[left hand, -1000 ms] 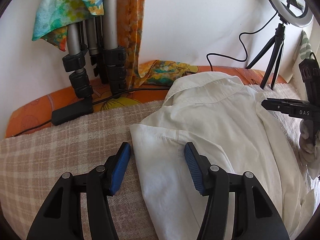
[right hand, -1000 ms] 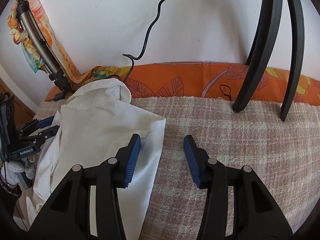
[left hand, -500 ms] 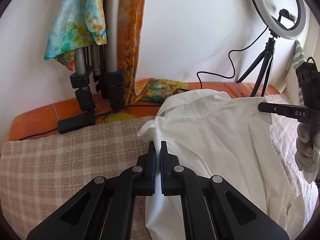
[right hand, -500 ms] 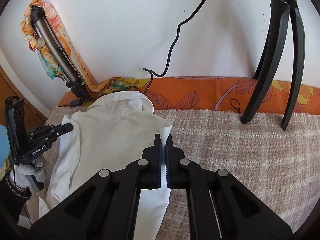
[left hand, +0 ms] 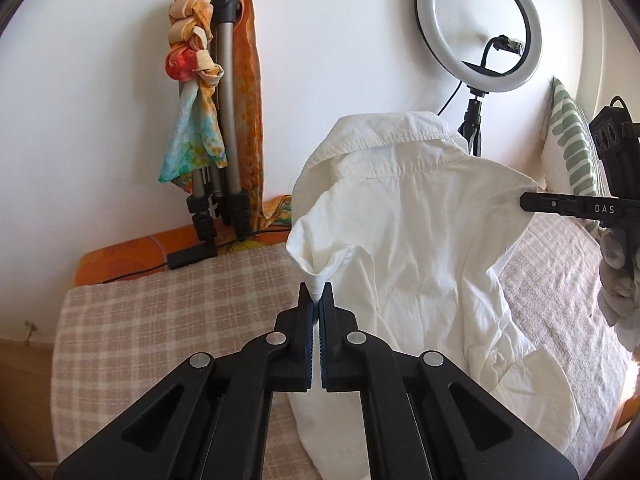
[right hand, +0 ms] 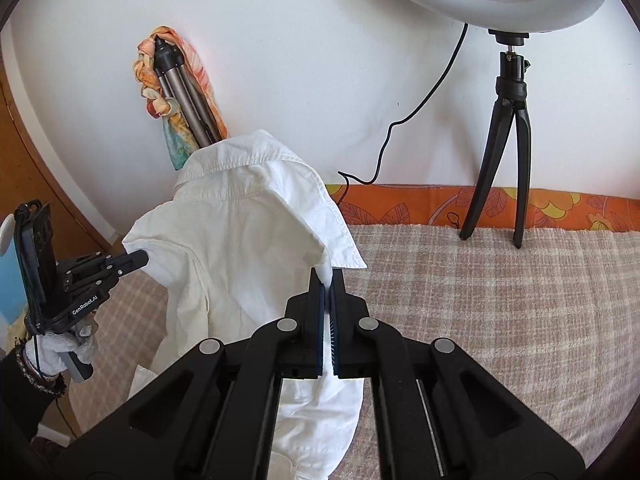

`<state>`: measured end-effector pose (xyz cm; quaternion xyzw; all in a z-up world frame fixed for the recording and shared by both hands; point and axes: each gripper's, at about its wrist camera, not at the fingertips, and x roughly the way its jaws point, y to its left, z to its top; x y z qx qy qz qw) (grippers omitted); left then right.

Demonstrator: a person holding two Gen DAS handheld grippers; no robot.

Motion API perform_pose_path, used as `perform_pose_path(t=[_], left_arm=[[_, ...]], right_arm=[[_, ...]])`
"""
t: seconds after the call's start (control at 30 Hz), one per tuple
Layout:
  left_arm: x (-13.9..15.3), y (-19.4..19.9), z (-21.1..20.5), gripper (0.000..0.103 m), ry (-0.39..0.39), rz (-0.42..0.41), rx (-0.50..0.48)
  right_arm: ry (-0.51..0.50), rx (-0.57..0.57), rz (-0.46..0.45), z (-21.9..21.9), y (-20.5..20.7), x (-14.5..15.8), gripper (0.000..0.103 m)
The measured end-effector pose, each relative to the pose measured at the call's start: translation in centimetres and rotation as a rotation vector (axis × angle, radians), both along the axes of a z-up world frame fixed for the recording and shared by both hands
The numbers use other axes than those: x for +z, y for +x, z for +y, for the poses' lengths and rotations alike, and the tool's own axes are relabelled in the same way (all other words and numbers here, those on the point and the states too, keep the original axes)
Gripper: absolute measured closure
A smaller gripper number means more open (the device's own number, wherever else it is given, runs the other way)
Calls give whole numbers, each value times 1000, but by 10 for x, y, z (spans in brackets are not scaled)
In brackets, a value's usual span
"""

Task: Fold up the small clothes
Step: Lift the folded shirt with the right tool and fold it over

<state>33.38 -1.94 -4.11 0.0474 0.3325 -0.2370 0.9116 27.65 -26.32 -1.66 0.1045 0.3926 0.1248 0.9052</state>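
My left gripper (left hand: 319, 294) is clamped on the shirt (left hand: 408, 248) at one shoulder; a peak of white cloth stands between the closed pads. My right gripper (right hand: 328, 280) is clamped on the opposite shoulder in the same manner, with cloth pinched between its blue pads.

The shirt hangs between the two grippers, raised above the blanket (left hand: 168, 312). Its collar (left hand: 384, 132) stands at the top, ahead of both grippers. Its lower part trails down to the blanket below my left gripper; whether the hem rests fully on the blanket I cannot tell, since the gripper bodies hide that area.

From the left wrist view, my right gripper (left hand: 528, 202) appears to the right, its tip touching the shirt's far shoulder. From the right wrist view, my left gripper (right hand: 144, 258) appears to the left, its tip at the other shoulder.

Ahead of my left gripper and to its left, a folded tripod (left hand: 226, 120) leans on the wall, with a scarf (left hand: 192, 64) tied round it. Ahead of my right gripper and to its right, a ring light (right hand: 508, 0) stands on its own small stand on the blanket's far edge.
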Motion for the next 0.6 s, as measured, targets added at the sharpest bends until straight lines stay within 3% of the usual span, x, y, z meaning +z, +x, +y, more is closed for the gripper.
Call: perform_pose_path(t=[0.27,0.47,0.6], left_arm=[[3,-78,23,102,-23,-6,21],[-19,-141,38,102,-16,28,23],[-48,-169,37,102,30,72,15]], right_arm=[[18,-26,17,14,-101,4,99],[16,-52,63,19,-168,-24,99],[-35,-62,105,24,-197,-50,99]])
